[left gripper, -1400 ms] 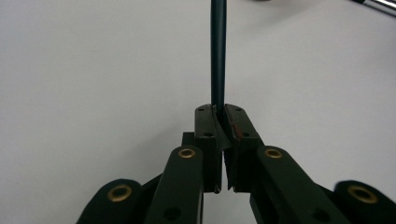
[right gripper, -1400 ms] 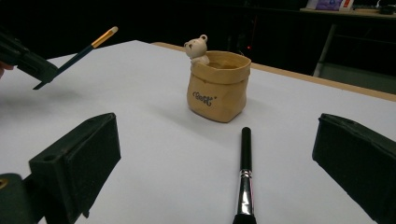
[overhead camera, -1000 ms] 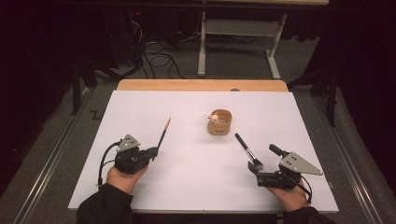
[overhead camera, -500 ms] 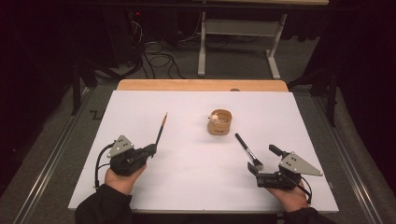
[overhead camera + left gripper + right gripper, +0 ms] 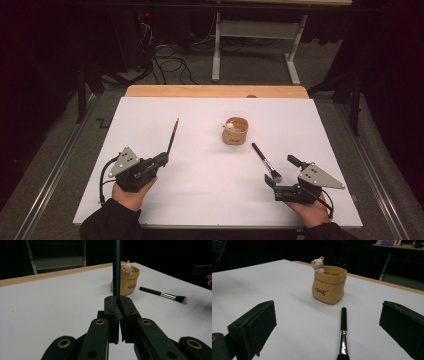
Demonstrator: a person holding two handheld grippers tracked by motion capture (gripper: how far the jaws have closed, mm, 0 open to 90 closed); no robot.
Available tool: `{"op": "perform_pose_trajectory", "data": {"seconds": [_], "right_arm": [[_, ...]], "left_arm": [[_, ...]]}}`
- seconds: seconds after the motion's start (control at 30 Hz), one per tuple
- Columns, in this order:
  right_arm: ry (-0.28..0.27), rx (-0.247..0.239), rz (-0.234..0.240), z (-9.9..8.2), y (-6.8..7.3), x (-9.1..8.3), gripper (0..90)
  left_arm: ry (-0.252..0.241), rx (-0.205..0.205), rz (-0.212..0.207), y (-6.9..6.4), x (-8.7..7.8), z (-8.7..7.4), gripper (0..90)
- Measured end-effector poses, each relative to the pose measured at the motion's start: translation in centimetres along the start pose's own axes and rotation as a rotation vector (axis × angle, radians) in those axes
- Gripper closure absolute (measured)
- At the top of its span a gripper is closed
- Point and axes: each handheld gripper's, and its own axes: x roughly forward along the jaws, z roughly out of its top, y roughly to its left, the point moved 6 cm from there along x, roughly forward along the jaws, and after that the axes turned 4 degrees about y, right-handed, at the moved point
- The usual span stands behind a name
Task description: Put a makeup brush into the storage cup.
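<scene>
My left gripper [image 5: 161, 160], near the table's [image 5: 150, 115] left edge, is clamped on the low end of a thin dark pencil [image 5: 173, 135], so its tip is free to aim at the pouch-shaped ceramic holder [image 5: 235, 131] mid-table. My right gripper [image 5: 272, 181], near the front right corner, has its jaws spread wide, empty, lined up behind the makeup brush [image 5: 265, 161] lying flat, bristles toward me. The holder's dark cursive lettering is too small for me to read.

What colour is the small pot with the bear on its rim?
The pot is tan-yellow, with dark lettering on its front and a cream bear; the right gripper view shows it best.
</scene>
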Motion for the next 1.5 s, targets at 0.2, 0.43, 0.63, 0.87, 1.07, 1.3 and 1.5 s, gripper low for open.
{"op": "perform_pose_trajectory", "data": {"seconds": [0.2,0.43,0.63,0.87,1.07,1.3,1.5], "right_arm": [[0.000,0.002,0.001,0.0,0.0,0.0,1.5],[0.004,0.010,-0.005,-0.1,-0.1,0.0,1.5],[0.002,0.011,-0.002,-0.1,-0.2,-0.1,1.5],[0.004,0.011,-0.004,-0.1,-0.2,-0.1,1.5],[0.003,0.010,-0.004,-0.1,-0.2,0.0,1.5],[0.003,0.016,-0.003,-0.1,-0.1,0.0,1.5],[-0.008,0.013,-0.005,0.6,0.4,0.1,2.3]], "left_arm": [[-0.024,0.003,-0.033,-0.7,0.0,0.8,84.8],[-0.025,0.042,-0.064,-2.2,1.0,1.9,84.8],[-0.009,0.071,-0.101,-3.8,2.4,2.7,84.8],[-0.005,0.093,-0.137,-5.8,4.4,3.4,84.8],[-0.018,0.083,-0.175,-7.2,5.7,3.0,84.8],[-0.012,0.071,-0.202,-7.5,5.8,2.3,84.8],[0.000,0.071,-0.200,-7.2,5.9,1.8,84.8]]}}
